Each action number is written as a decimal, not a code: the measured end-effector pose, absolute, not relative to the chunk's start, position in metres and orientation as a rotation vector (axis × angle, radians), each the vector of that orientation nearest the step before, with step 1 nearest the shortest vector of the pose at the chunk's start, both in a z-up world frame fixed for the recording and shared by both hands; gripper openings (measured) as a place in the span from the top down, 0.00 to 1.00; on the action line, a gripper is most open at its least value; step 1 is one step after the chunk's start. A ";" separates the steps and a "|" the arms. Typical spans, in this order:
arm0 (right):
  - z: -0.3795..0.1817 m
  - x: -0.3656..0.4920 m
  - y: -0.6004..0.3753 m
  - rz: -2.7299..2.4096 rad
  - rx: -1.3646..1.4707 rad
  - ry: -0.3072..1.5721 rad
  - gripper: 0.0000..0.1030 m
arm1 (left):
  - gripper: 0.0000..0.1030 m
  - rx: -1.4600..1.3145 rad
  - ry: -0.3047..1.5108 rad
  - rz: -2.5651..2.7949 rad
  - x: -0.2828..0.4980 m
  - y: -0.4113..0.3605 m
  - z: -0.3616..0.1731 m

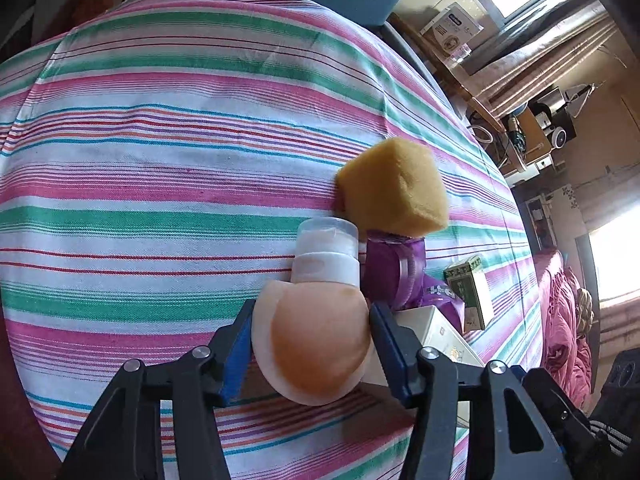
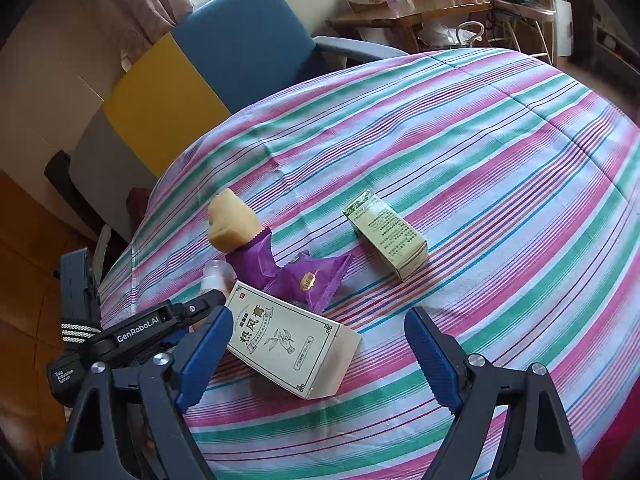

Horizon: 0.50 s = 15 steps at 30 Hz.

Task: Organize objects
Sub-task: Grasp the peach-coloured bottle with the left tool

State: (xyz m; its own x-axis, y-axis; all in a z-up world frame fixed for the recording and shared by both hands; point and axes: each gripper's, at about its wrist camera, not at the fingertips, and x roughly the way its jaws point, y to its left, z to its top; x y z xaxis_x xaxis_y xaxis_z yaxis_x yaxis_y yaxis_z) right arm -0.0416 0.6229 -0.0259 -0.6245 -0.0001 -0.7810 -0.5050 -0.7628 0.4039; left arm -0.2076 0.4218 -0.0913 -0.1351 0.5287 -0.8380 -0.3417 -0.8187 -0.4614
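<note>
**Q:** Where is the bottle, and what have you got hold of?

**A:** In the left wrist view, the peach-filled bottle [image 1: 316, 340] lies between the jaws of your left gripper [image 1: 312, 308]. Its round base faces the camera and its white cap points to 12 o'clock. The jaws stand about half open, and a blue pad appears to meet the bottle on each side, so read this as a grip on the bottle's widest part. The right gripper [image 2: 319, 314] has its jaws spread wide and holds nothing.

**Q:** What surrounds the bottle?

**A:** The purple packet [image 1: 394, 272] is just beside the cap at 2 o'clock. Past the packet, at 1 o'clock, is the yellow sponge [image 1: 394, 188], which seems to rest on the packet's end. The cream box [image 1: 432, 328] sits close at 3 o'clock, right by your right-hand jaw. The green box [image 1: 470, 292] stands beyond it. All of them rest on the striped cloth [image 1: 160, 184] covering the bench.

**Q:** What could go wrong from here?

**A:** There are three likely faults:
- The bottle is smooth and curved, so a light squeeze may let it slip or swivel as you lift.
- The cap could catch the packet as it swings and tip the sponge off.
- The jaw next to the cream box could nudge that box out of line if you pull away sideways.
</note>
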 end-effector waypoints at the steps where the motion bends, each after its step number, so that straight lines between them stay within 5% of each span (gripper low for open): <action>1: -0.026 -0.042 0.623 2.430 -1.171 0.884 0.14 | 0.49 -1.565 -0.207 2.001 -0.205 0.420 -0.091; 6: -0.028 -0.045 0.623 2.423 -1.183 0.836 0.14 | 0.59 -1.526 -0.193 2.005 -0.187 0.401 -0.077; 8: -0.028 -0.047 0.621 2.426 -1.190 0.809 0.14 | 0.71 -1.492 -0.178 2.007 -0.179 0.393 -0.067; 15: -0.031 -0.051 0.614 2.415 -1.225 0.712 0.14 | 0.68 -1.495 -0.119 2.023 -0.169 0.376 -0.053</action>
State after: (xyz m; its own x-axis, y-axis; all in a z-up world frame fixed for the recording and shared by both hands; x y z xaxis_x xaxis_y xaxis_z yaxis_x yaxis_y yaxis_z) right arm -0.0513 0.6135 -0.0308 -0.5708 0.0728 -0.8179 -0.5048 -0.8167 0.2796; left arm -0.1688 0.3765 -0.0527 -0.1737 0.5198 -0.8364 -0.4178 -0.8080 -0.4154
